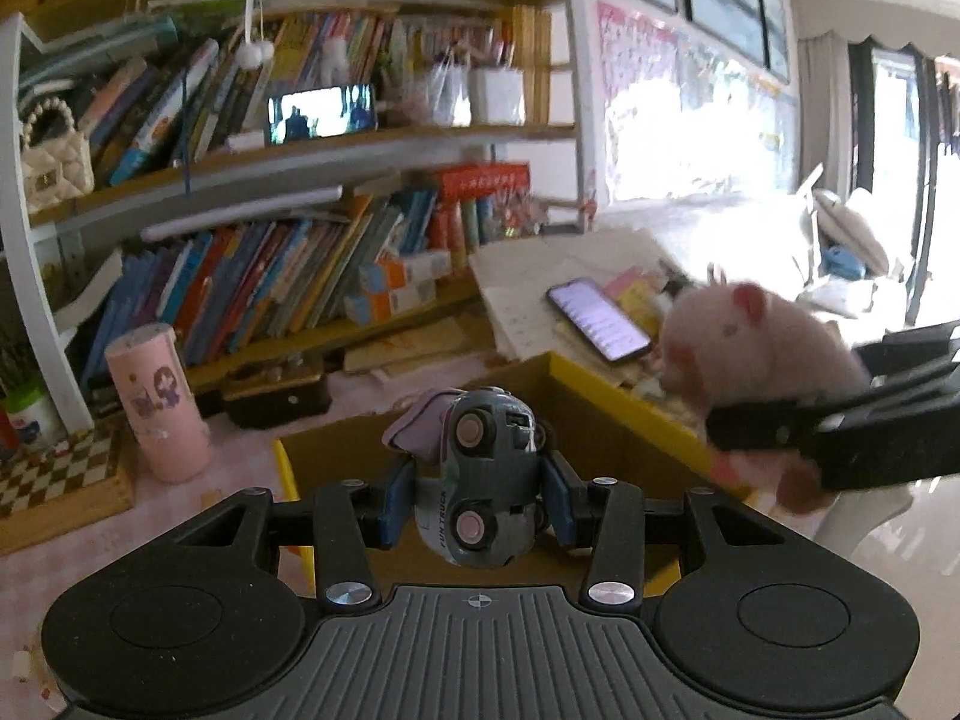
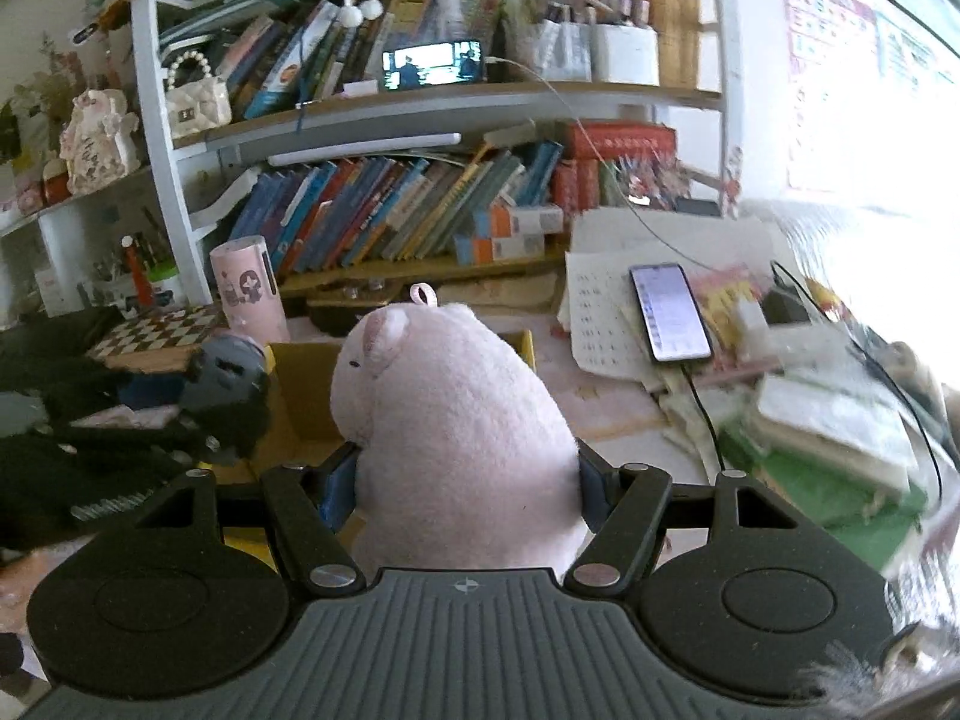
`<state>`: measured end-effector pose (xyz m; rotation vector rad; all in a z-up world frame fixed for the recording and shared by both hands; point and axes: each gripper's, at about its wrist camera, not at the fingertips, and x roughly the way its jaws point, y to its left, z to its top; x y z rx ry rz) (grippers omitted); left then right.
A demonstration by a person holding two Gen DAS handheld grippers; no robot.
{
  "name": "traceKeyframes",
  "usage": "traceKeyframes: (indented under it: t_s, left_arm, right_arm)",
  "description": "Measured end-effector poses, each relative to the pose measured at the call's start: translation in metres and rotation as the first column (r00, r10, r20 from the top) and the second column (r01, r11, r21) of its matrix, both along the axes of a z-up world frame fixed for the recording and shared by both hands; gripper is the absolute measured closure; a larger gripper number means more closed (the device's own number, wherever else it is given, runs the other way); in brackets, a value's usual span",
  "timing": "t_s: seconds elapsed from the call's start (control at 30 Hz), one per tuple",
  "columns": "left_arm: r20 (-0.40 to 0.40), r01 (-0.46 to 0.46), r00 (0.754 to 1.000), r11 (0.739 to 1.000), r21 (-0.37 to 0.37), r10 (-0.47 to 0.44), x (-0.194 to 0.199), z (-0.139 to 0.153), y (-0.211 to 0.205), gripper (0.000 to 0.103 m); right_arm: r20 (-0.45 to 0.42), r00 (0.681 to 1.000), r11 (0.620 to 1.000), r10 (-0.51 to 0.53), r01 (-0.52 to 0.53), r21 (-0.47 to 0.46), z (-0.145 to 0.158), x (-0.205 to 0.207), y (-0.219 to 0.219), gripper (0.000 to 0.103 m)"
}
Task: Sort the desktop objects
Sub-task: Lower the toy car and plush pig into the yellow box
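My left gripper (image 1: 478,495) is shut on a grey toy truck (image 1: 480,480) with pink wheels, held above an open cardboard box with a yellow rim (image 1: 606,384). My right gripper (image 2: 468,483) is shut on a pink plush pig (image 2: 444,420) and holds it above the same box (image 2: 300,384). In the left wrist view the pig (image 1: 750,342) and the right gripper (image 1: 840,432) sit to the right of the box. In the right wrist view the truck (image 2: 225,378) and the left gripper are at the left.
A pink cylinder (image 1: 157,402) and a chequered board (image 1: 54,474) stand left of the box. A lit phone (image 1: 600,318) lies on papers at the right. A bookshelf (image 1: 270,276) fills the back. Stacked books (image 2: 834,438) lie at the right.
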<state>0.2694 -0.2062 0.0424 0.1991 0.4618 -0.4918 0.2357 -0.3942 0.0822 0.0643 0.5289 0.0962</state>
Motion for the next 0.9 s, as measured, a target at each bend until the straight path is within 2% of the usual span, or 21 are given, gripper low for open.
traceKeyframes:
  t_s: [0.23, 0.47, 0.9]
  left_arm:
    - [-0.067, -0.035, 0.997, 0.998, 0.061, 0.039, 0.025, -0.026, -0.013, 0.06]
    - [-0.122, -0.066, 0.99, 0.997, 0.044, 0.071, 0.04, -0.039, -0.019, 0.059]
    - [-0.173, -0.075, 0.98, 0.991, 0.115, 0.094, 0.052, -0.054, -0.03, 0.059]
  right_arm:
    - [-0.011, 0.996, 0.996, 0.086, -0.087, -0.034, -0.004, 0.043, 0.008, 0.037]
    - [-0.049, 0.983, 0.978, 0.178, -0.183, -0.103, -0.014, 0.083, 0.023, 0.037]
    - [-0.216, 0.935, 0.937, 0.283, -0.317, -0.146, -0.05, 0.155, 0.044, 0.036]
